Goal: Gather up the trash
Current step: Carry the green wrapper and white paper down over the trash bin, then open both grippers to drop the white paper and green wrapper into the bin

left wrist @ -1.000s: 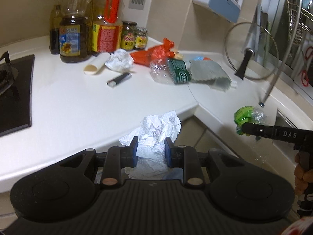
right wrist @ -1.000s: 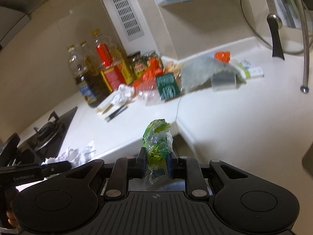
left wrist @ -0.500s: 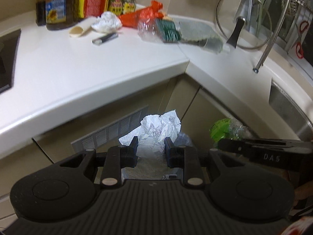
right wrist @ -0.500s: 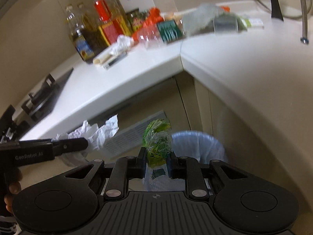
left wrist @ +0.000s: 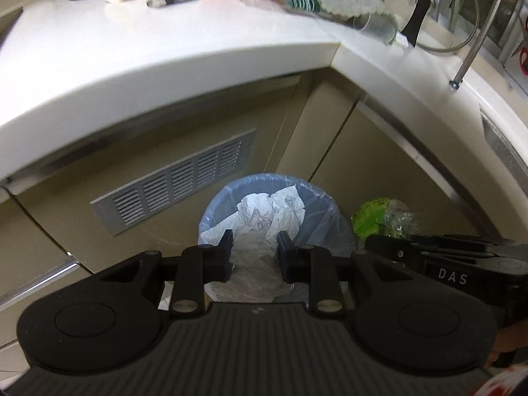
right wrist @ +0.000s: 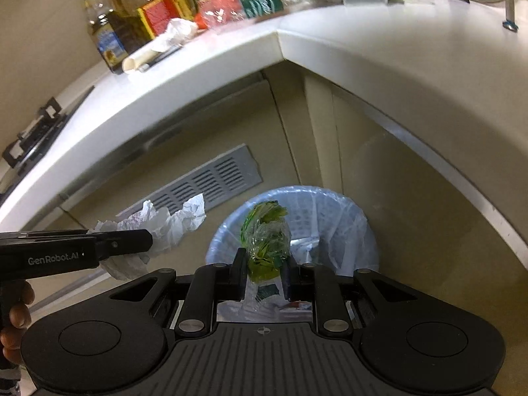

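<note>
Now both grips hang over the bin (left wrist: 211,204); left gripper (left wrist: 254,250) fingers pinch crumpled paper (left wrist: 264,217), right gripper (right wrist: 264,274) fingers pinch a green wrapper (right wrist: 264,237); next, open both so they drop in.

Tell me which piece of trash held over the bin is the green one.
The crumpled green plastic wrapper, pinched in the right gripper. The left gripper holds crumpled white paper instead. Both hang above the blue lined trash bin.
</note>
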Available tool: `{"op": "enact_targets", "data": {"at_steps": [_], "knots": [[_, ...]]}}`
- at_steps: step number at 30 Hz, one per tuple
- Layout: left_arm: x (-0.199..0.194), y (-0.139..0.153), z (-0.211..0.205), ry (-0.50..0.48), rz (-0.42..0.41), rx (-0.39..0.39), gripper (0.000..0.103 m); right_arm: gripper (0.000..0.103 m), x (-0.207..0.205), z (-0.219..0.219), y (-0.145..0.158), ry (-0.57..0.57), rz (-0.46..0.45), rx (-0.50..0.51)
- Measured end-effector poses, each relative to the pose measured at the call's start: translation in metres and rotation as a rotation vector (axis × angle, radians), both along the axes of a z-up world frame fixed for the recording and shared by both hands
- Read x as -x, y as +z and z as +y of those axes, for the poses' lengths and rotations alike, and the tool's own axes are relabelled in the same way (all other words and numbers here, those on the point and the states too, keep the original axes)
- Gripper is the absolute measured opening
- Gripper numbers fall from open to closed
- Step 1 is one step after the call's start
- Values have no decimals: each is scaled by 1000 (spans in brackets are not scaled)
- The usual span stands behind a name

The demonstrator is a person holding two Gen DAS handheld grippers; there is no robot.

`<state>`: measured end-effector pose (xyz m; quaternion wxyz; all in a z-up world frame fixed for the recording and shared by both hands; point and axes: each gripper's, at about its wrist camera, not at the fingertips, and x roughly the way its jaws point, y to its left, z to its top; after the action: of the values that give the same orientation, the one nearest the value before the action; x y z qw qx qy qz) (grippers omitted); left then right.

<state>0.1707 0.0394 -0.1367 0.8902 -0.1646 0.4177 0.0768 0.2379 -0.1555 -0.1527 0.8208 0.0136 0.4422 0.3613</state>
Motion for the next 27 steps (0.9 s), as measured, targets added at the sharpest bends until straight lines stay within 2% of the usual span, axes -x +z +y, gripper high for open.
{"op": "enact_targets", "data": {"at_steps": [14, 27], "knots": [[-50, -60, -9, 19, 94, 35, 24, 21, -25, -2, -39, -64, 9, 32], [-73, -98, -4, 66, 132, 67, 25, 21, -46, 3, -59, -97, 13, 40]]}}
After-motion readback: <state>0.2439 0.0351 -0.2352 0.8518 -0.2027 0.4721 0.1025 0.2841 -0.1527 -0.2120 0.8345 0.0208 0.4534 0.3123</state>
